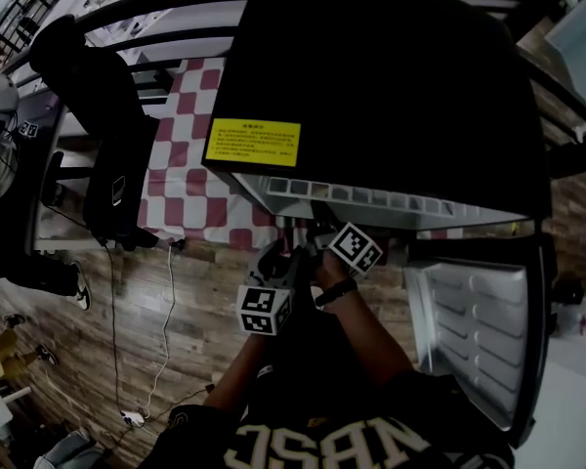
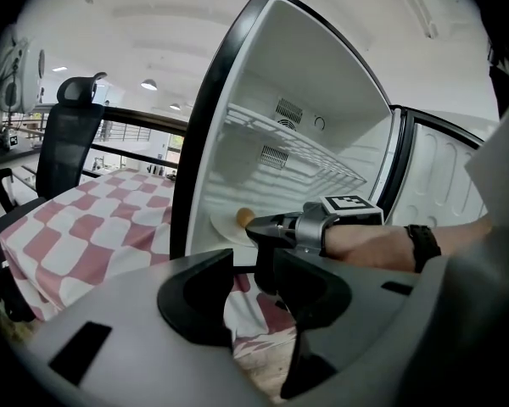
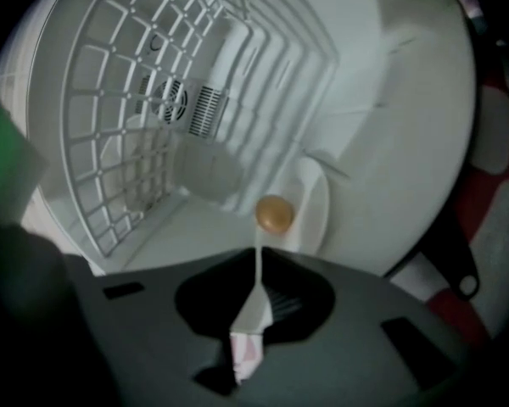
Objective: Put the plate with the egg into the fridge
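While standing on a red-and-white checked tablecloth (image 2: 93,227), black fridge (image 1: 371,86) wide open, door (image 1: 479,330) swung fully aside, white interior crossed by a wire shelf (image 2: 297,147). Left gripper (image 2: 253,278) outside the fridge, fingers released and parted, nothing between them. Right gripper (image 3: 256,265) at the fridge mouth, jaws clenched to a thin slit, nothing visible in the grip. Just beyond those jaws, on the compartment floor under the shelf, white plate (image 3: 312,206) lying flat. On the plate, one brown egg (image 3: 274,214).
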Demonstrator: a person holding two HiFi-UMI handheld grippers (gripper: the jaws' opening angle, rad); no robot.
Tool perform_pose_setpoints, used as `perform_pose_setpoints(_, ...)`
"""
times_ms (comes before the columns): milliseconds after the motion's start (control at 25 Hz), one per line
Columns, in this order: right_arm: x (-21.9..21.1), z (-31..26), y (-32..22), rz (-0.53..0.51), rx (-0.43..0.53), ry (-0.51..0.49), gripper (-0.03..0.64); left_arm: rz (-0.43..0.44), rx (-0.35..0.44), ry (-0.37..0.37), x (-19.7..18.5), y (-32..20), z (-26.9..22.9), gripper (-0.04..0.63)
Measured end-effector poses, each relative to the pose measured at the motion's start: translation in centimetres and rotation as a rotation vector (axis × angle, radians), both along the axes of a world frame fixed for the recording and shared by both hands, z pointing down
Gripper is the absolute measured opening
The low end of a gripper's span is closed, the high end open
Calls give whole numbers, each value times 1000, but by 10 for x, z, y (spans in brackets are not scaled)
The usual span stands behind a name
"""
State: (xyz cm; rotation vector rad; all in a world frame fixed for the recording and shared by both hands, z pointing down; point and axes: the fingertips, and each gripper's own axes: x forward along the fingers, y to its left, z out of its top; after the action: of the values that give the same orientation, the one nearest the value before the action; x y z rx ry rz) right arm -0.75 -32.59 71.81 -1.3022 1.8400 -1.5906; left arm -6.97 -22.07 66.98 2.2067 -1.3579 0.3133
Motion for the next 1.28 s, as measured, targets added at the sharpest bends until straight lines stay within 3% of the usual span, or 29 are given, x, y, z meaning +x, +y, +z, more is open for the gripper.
perform_pose_setpoints(200,-1,-6,8,-10,2,-8,37,6,22,6,-3,-2,-9,166)
perform_pose_setpoints(440,20,-25,36,-44,54,68,37,16,62,10,-4,0,-35,163)
perform_pose_setpoints(560,36,-45,50,-91,129,206,37,31,101,10,0,0,-52,156)
perform_pose_setpoints(840,65,-127,98,-224,388,691,37,41,171,4,8,26,-91,119)
perform_pose_setpoints(1120,83,-194,140,-238,570,953,37,88,260,-4,25,41,-134,83)
perform_pose_setpoints(1280,87,-203,169,-282,592,991,37,88,280,18,31,52,-147,60)
